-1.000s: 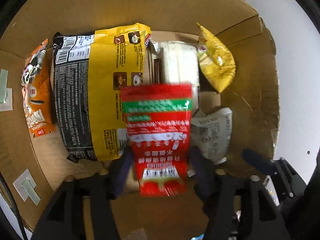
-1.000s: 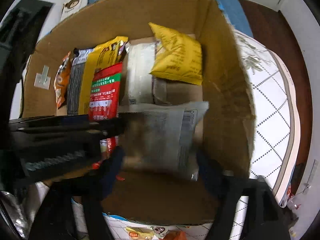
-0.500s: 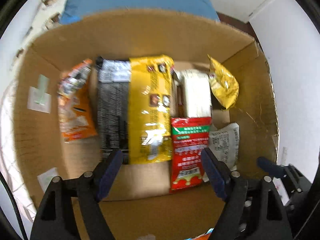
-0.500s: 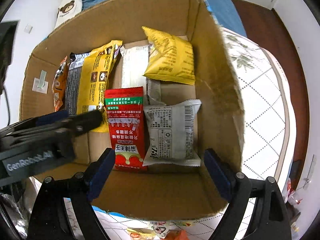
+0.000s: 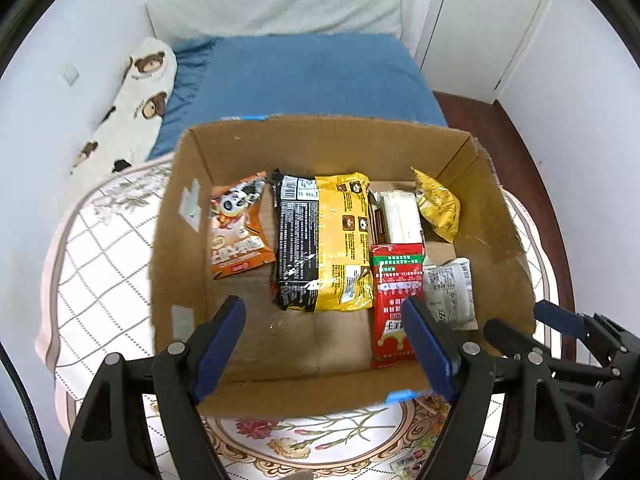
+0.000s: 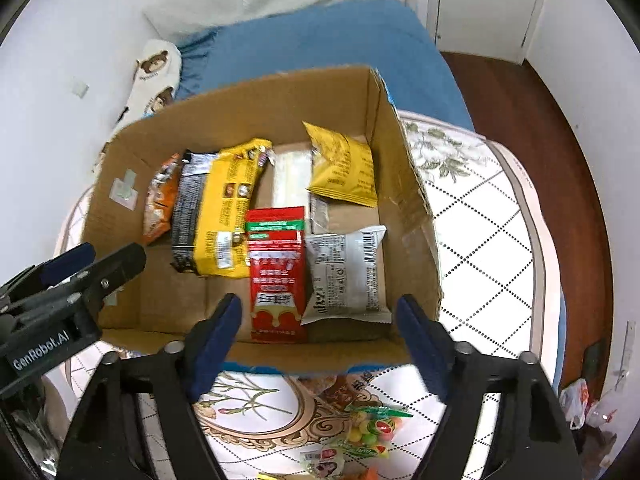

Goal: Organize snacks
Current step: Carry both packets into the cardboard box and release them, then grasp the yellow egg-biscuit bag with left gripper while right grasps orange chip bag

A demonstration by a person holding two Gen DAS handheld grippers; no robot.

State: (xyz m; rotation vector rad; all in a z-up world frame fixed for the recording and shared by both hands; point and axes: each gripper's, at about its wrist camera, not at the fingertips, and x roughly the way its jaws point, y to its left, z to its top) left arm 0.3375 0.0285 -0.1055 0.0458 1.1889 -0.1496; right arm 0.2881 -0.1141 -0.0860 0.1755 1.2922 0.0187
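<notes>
Both grippers empty above the box, 6 snack packs already inside.

The left gripper (image 5: 324, 344) stands released with nothing between its jaws; the right gripper (image 6: 318, 342) is closing on air. Below them, the red packet (image 6: 276, 272) and grey wrapper (image 6: 346, 272) lie side by side in the cardboard box (image 6: 248, 108), behind them the yellow-black bag (image 5: 324, 240), orange pouch (image 5: 238, 224), white pack (image 5: 400, 216) and yellow packet (image 5: 438, 208). Loose sweets (image 6: 372, 428) remain on the patterned cloth (image 6: 484, 224), so sorting looks unfinished.

White walls (image 5: 580, 128), white door (image 5: 476, 20), dark wood floor (image 6: 520, 120), blue mattress (image 5: 296, 76)
</notes>
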